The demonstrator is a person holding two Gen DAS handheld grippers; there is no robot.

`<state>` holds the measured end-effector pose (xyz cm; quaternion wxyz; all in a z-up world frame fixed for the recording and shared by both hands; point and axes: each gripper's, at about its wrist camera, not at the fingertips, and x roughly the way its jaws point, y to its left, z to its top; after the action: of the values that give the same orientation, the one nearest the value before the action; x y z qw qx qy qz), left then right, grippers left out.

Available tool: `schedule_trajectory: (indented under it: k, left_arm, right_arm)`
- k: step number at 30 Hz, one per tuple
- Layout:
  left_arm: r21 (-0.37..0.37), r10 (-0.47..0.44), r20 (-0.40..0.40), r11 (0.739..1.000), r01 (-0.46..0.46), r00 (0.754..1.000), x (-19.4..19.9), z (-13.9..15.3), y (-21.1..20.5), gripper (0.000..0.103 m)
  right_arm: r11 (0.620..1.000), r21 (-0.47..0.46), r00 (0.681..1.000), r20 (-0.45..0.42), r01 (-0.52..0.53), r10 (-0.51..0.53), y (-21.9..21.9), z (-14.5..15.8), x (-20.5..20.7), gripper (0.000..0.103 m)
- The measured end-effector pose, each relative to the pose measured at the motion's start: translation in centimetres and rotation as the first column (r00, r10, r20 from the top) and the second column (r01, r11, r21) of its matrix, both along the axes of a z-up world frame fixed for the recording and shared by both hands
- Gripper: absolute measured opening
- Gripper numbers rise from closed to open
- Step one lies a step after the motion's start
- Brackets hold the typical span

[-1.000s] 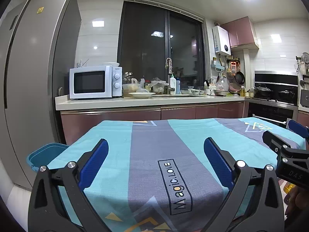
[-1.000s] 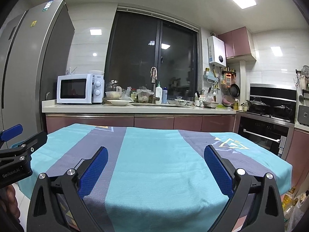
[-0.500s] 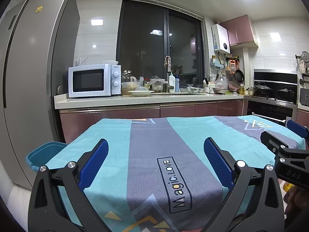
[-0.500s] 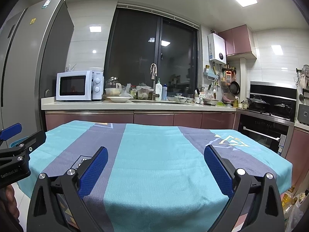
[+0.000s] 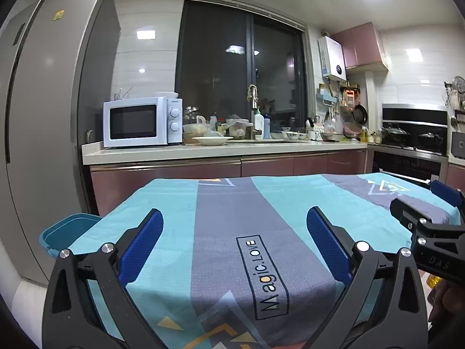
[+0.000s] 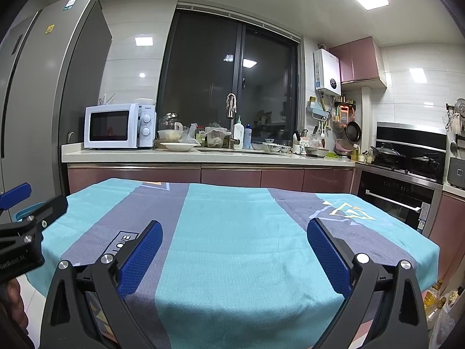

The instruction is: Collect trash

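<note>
You are in a home kitchen. A tall grey fridge [image 5: 43, 116] stands at the left, and beside it a white microwave [image 5: 142, 126] sits on a long counter [image 5: 203, 148] crowded with bowls and bottles. A stove [image 6: 407, 163] with pots and an oven [image 6: 392, 200] are at the right. In front of you is a table [image 6: 247, 232] under a teal cloth.

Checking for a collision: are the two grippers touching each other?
Apart. In the left wrist view the right gripper sits off to the side of the left gripper, with tablecloth visible between them.
</note>
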<state>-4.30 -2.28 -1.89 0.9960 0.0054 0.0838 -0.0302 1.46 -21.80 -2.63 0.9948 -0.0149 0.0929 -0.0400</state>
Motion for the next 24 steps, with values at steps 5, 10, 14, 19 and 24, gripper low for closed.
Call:
schedule_trajectory:
  k: [5,10,14,19,24]
  left_arm:
    - [-0.005,0.009,0.008,1.0,-0.009,1.0,-0.2,-0.1,0.1,0.097]
    - [0.011,0.005,0.019,1.0,-0.005,1.0,-0.4,-0.3,0.0,0.097]
    - [0.005,0.009,0.026,1.0,-0.009,1.0,-0.5,-0.3,-0.1,0.097]
    - [0.016,0.022,0.014,1.0,-0.022,1.0,-0.5,-0.5,-0.7,0.097]
    - [0.022,0.002,0.002,1.0,-0.002,1.0,-0.4,-0.5,-1.0,0.097]
  right_arm:
    - [1.0,0.002,1.0,-0.003,0.0,0.0,-0.1,-0.2,-0.1,0.096]
    - [1.0,0.0,1.0,-0.007,-0.001,0.001,-0.1,-0.2,0.1,0.096]
    - [1.0,-0.002,1.0,-0.012,-0.001,0.001,-0.1,-0.3,0.1,0.096]
    - [1.0,-0.006,1.0,-0.01,-0.003,0.003,-0.2,-0.4,0.0,0.096]
    - [1.0,-0.007,1.0,-0.006,-0.001,0.001,-0.2,-0.3,0.0,0.096]
